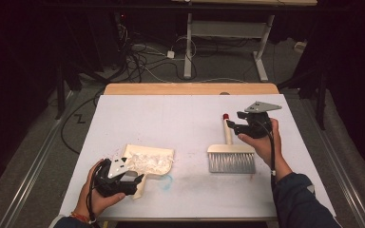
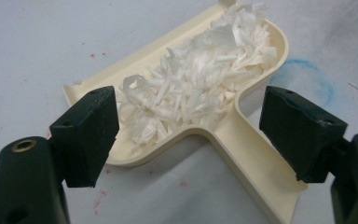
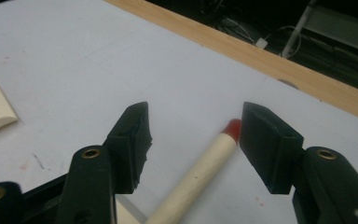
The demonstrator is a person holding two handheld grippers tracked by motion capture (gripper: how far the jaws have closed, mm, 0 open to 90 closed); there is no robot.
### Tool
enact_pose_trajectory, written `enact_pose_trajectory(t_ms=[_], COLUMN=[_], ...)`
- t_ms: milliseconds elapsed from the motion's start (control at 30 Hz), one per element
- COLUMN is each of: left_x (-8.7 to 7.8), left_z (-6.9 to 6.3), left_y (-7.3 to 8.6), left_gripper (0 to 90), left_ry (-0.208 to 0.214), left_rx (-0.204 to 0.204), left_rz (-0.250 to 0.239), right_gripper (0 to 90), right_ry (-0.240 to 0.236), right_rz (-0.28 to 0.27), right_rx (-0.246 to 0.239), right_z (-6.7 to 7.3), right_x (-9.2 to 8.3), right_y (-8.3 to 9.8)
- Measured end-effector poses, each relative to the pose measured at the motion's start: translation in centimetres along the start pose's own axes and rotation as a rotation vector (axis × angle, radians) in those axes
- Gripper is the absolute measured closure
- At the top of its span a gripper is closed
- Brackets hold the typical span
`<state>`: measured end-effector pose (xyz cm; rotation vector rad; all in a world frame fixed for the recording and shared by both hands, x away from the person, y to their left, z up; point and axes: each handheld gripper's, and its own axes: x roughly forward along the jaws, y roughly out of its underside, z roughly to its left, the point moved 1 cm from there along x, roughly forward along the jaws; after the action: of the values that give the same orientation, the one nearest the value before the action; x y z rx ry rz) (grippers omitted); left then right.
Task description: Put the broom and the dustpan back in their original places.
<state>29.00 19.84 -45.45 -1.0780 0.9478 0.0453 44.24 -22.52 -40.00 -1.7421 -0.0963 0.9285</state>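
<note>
A cream dustpan [image 1: 138,148] lies at the near left of the table, heaped with white paper shreds [image 2: 196,79]. Its handle [image 2: 251,158] runs toward me between the jaws of my left gripper [image 2: 191,100], which stands open with neither pad pressing on it. In the high view the left gripper [image 1: 135,180] sits at the pan's near end. A hand brush [image 1: 231,159] with grey bristles lies at the right. Its wooden handle [image 3: 200,172] ends in a red tip [image 3: 233,128]. My right gripper [image 3: 196,112] is open astride that handle, pads apart from it.
A white sheet [image 1: 180,118] covers the table, leaving a strip of wood [image 1: 190,89] bare along the far edge. A blue smudge [image 2: 307,74] and red specks mark the sheet beside the pan. Cables and another table's legs [image 1: 188,47] stand on the floor beyond.
</note>
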Motion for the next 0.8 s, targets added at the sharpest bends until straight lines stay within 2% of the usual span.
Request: enact_pose_trajectory(t_ms=[167, 200, 233, 300, 367, 467, 533, 633, 800], left_x=[-0.1, -0.1, 0.0, 0.1, 0.1, -0.1, -0.1, 0.0, 0.3], left_z=[0.4, 0.5, 0.4, 0.3, 0.1, -0.2, -0.4, -0.8, -1.3], left_y=[0.6, 0.7, 0.8, 0.9, 1.1, 1.2, 1.3, 1.2, 1.0], left_gripper=[18.0, 18.0, 18.0, 18.0, 18.0, 17.9, 17.8, 16.9, 16.9], left_ry=[-0.023, -0.014, -0.028, -0.035, -0.044, -0.045, -0.028, -0.030, -0.040], left_rx=[-0.002, 0.001, 0.008, 0.019, 0.029, 0.030, 0.025, 0.043, 0.057], left_rz=[-0.047, -0.044, -0.043, -0.035, -0.047, -0.061, -0.066, -0.068, -0.069], right_gripper=[40.6, 39.5, 38.7, 38.6, 37.1, 35.2, 34.3, 29.3, 26.9], right_ry=[-0.005, 0.002, 0.013, 0.007, 0.007, 0.015, 0.015, 0.009, 0.036], right_rz=[-0.094, -0.103, -0.111, -0.132, -0.153, -0.167, -0.188, -0.195, -0.218], right_rx=[-0.006, -0.016, -0.026, -0.041, -0.048, -0.051, -0.053, -0.050, -0.065], right_z=[0.9, 1.2, 1.4, 1.7, 2.1, 2.5, 2.7, 2.8, 3.2], right_x=[-1.9, -2.2, -2.6, -3.3, -4.0, -4.9, -5.7, -6.5, -8.0], right_y=[0.2, 0.3, 0.5, 0.7, 1.0, 1.6, 2.1, 2.6, 3.8])
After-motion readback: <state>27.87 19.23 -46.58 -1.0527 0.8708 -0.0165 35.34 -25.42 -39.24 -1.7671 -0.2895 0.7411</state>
